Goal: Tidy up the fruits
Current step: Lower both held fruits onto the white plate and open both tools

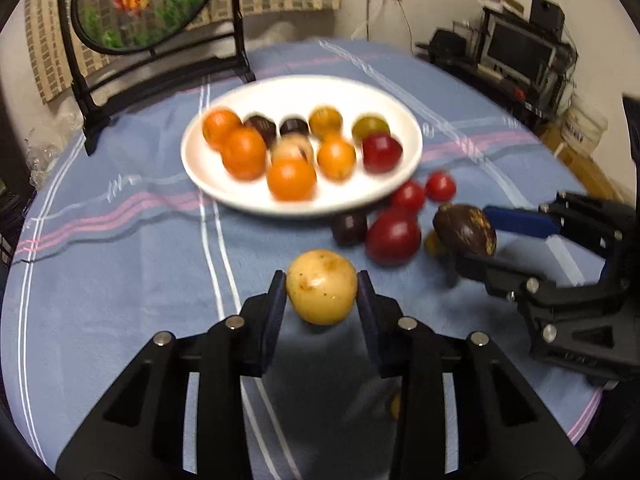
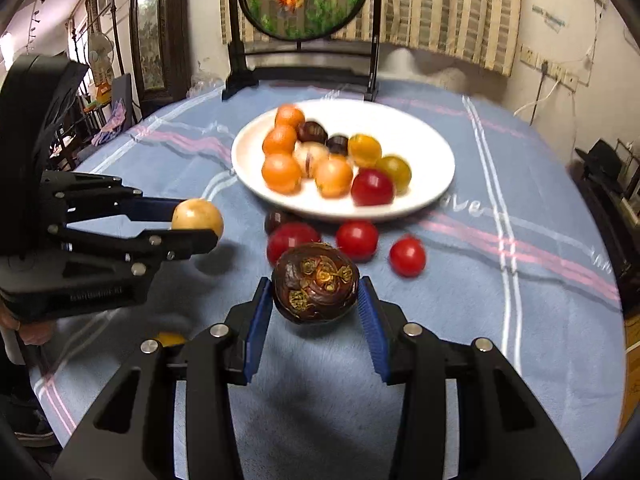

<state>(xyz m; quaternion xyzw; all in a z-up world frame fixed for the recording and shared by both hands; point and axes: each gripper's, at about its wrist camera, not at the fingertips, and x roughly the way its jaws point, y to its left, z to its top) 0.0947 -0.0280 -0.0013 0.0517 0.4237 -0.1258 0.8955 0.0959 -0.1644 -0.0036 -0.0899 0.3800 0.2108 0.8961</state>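
My left gripper [image 1: 322,288] is shut on a pale yellow round fruit [image 1: 321,286], held above the cloth in front of the white plate [image 1: 394,188]. My right gripper [image 2: 316,294] is shut on a dark brown wrinkled fruit [image 2: 315,288], also lifted. Each gripper shows in the other's view: the right gripper [image 1: 466,240] at the right, the left gripper [image 2: 196,226] at the left. The plate [image 2: 424,136] holds several orange, dark, yellow and red fruits. Red fruits [image 2: 357,239] and a dark one [image 1: 349,227] lie loose on the cloth in front of the plate.
The round table has a blue cloth [image 1: 132,280] with pink and white stripes. A black-framed round screen [image 1: 148,4] stands behind the plate. A small yellow fruit [image 2: 171,339] lies near the front edge. Shelves and clutter [image 1: 520,60] stand beyond the table at right.
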